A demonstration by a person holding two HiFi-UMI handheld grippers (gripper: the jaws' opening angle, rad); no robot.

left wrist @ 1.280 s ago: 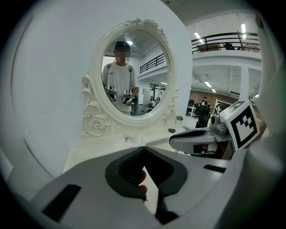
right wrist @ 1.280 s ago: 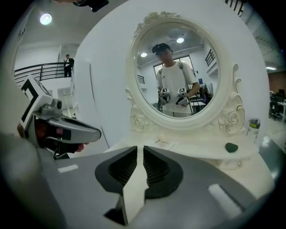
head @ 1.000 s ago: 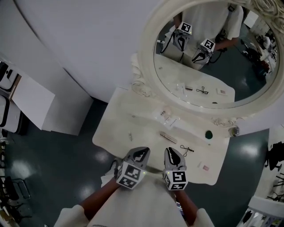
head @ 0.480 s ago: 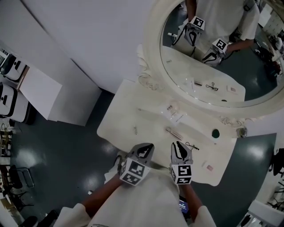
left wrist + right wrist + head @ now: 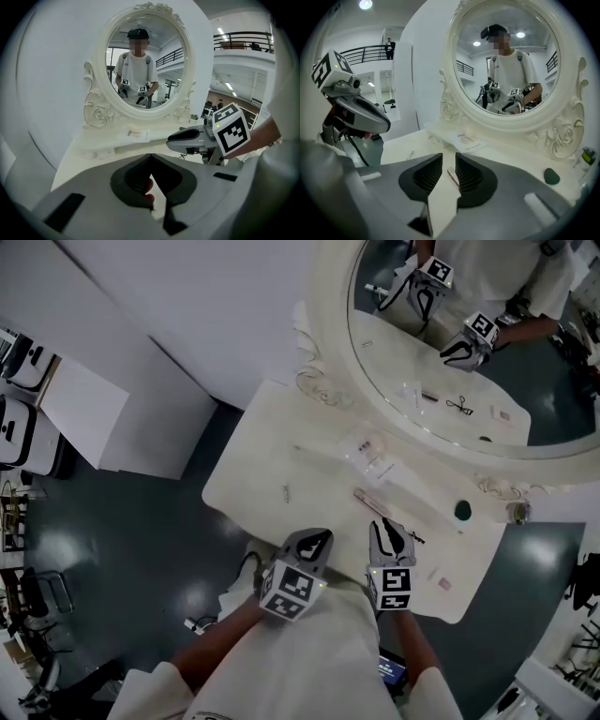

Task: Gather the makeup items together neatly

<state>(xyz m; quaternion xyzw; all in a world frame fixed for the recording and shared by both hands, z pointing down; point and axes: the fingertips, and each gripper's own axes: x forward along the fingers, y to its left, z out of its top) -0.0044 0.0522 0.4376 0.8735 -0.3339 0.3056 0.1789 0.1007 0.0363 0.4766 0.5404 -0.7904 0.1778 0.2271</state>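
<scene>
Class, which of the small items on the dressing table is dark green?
The round item beside the mirror frame; the rest are pale, pink or black.

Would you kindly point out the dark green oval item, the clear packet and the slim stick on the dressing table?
dark green oval item (image 5: 462,511): head view, its centre.
clear packet (image 5: 373,457): head view, its middle.
slim stick (image 5: 371,502): head view, halfway along it.
</scene>
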